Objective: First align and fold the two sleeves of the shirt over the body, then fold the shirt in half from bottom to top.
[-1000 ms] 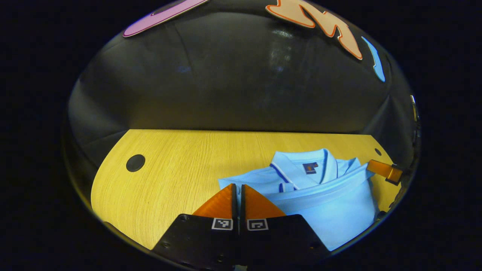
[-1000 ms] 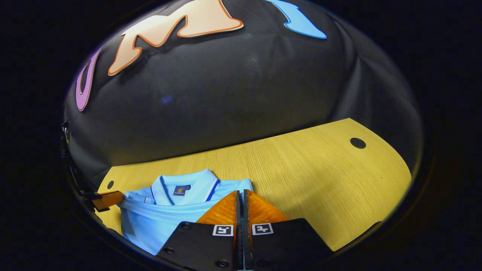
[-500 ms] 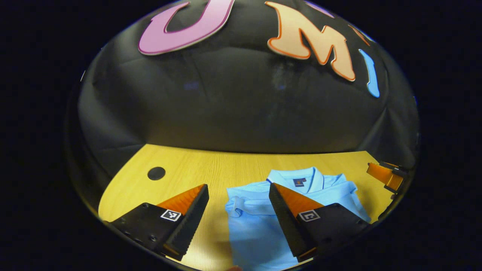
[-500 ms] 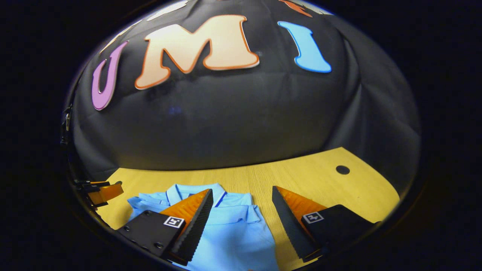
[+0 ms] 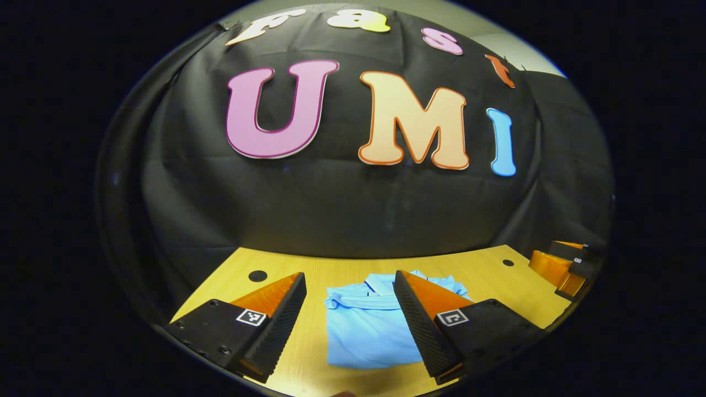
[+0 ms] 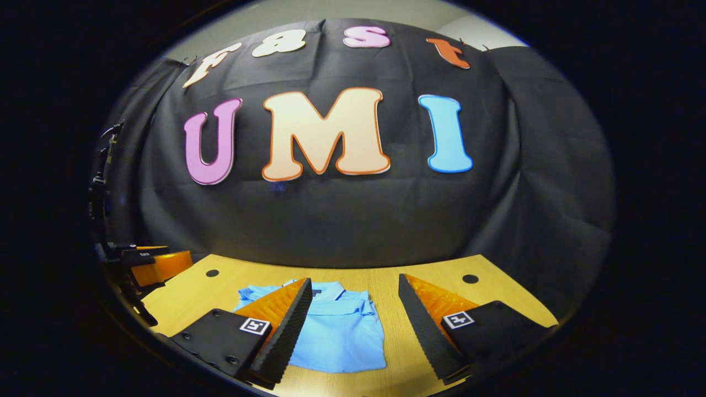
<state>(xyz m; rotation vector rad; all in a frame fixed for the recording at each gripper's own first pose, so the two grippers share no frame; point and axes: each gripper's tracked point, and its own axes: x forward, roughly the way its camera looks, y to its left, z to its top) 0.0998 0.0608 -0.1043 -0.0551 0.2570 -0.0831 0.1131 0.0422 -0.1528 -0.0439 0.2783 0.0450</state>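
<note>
the light blue shirt [image 5: 368,325] lies folded into a small neat block on the wooden table [image 5: 485,275], collar at the far side toward the black wall, and nothing is touching it. the left gripper [image 5: 348,317] hangs over the near edge of the table with its two fingers spread wide apart and nothing between them but air, the shirt lying below the gap. the right gripper [image 6: 353,320] hangs the same way just to the right of the shirt, fingers also spread wide and holding nothing.
</note>
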